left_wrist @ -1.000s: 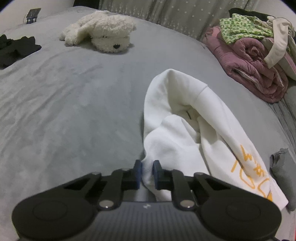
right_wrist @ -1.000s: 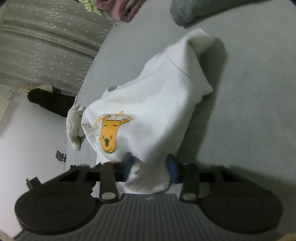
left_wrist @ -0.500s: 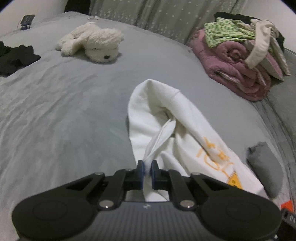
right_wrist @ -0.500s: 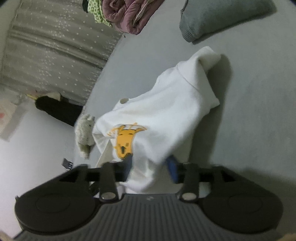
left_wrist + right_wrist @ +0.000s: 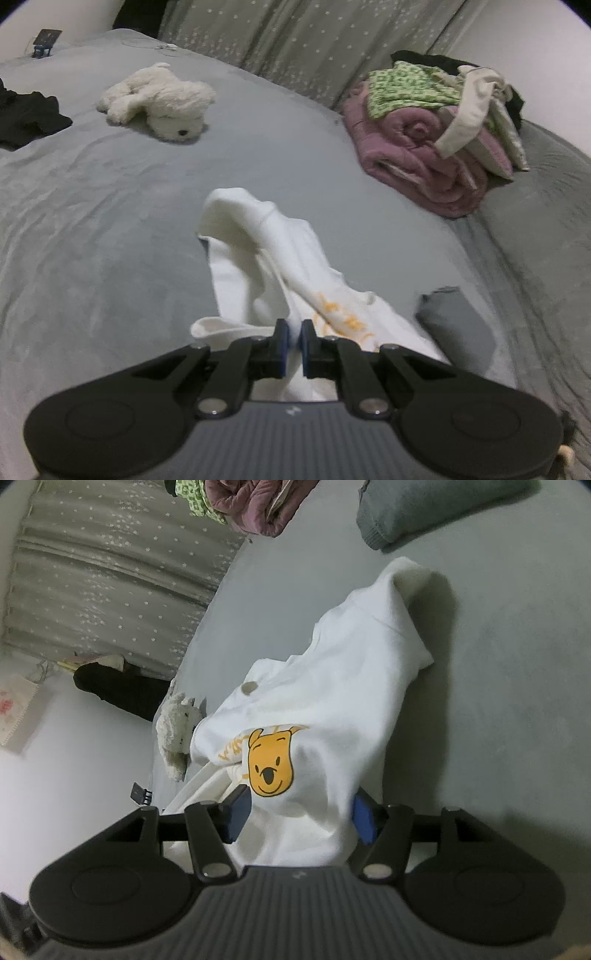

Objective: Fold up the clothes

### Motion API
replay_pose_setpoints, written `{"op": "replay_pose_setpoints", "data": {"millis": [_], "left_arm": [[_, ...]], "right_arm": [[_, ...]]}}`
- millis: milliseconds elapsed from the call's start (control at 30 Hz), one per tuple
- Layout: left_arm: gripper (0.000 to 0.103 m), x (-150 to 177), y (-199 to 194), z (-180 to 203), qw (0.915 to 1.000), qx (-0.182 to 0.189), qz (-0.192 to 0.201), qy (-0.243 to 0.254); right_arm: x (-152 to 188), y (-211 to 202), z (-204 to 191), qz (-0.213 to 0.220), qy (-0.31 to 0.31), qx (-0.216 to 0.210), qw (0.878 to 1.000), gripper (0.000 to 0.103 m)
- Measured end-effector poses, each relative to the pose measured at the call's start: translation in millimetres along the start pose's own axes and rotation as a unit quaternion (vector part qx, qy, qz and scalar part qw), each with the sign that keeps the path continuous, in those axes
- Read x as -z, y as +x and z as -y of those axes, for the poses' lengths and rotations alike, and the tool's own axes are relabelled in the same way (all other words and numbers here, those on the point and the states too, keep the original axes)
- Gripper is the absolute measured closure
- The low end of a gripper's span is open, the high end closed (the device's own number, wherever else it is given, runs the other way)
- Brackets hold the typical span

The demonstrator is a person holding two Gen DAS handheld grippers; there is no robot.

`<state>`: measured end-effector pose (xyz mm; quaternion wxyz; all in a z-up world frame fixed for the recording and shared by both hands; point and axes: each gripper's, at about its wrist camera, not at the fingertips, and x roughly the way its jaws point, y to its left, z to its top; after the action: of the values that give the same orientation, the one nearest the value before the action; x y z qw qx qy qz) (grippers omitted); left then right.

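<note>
A white sweatshirt with a yellow bear print lies bunched on the grey bed. My left gripper is shut on an edge of it and holds that part raised; the far end rests on the bed. In the right wrist view the sweatshirt drapes between the wide-apart blue pads of my right gripper, with the bear face just above them. The right jaws stand open around the cloth.
A white plush dog lies at the far left of the bed, a black garment beyond it. A pile of pink blanket and clothes sits at the far right. A folded grey item lies near the right.
The left gripper has shut on the sweatshirt edge and lifted it, stretching the cloth. The right gripper's jaws have opened wider and the bear print has come nearer.
</note>
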<state>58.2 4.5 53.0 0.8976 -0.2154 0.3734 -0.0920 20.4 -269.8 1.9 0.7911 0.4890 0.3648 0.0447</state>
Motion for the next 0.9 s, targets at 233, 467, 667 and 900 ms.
{"op": "replay_pose_setpoints", "data": {"millis": [233, 467, 667, 900], "left_arm": [[0.096, 14.6, -36.3, 18.3, 0.9985, 0.051, -0.006, 0.02], [0.096, 44.0, -70.9, 25.7, 0.9955, 0.083, -0.027, 0.036], [0.097, 74.6, -88.0, 21.7, 0.9917, 0.101, -0.061, 0.051], [0.096, 107.6, -95.2, 20.3, 0.9872, 0.103, -0.103, 0.065]], "right_arm": [[-6.7, -4.0, 1.8, 0.009, -0.004, 0.01, 1.0, 0.04], [-10.4, -5.7, 1.1, 0.019, -0.017, 0.015, 1.0, 0.04], [-10.1, -5.8, -3.0, 0.025, -0.027, 0.02, 0.999, 0.04], [-12.2, -8.0, -1.5, 0.027, -0.031, 0.023, 0.999, 0.04]]}}
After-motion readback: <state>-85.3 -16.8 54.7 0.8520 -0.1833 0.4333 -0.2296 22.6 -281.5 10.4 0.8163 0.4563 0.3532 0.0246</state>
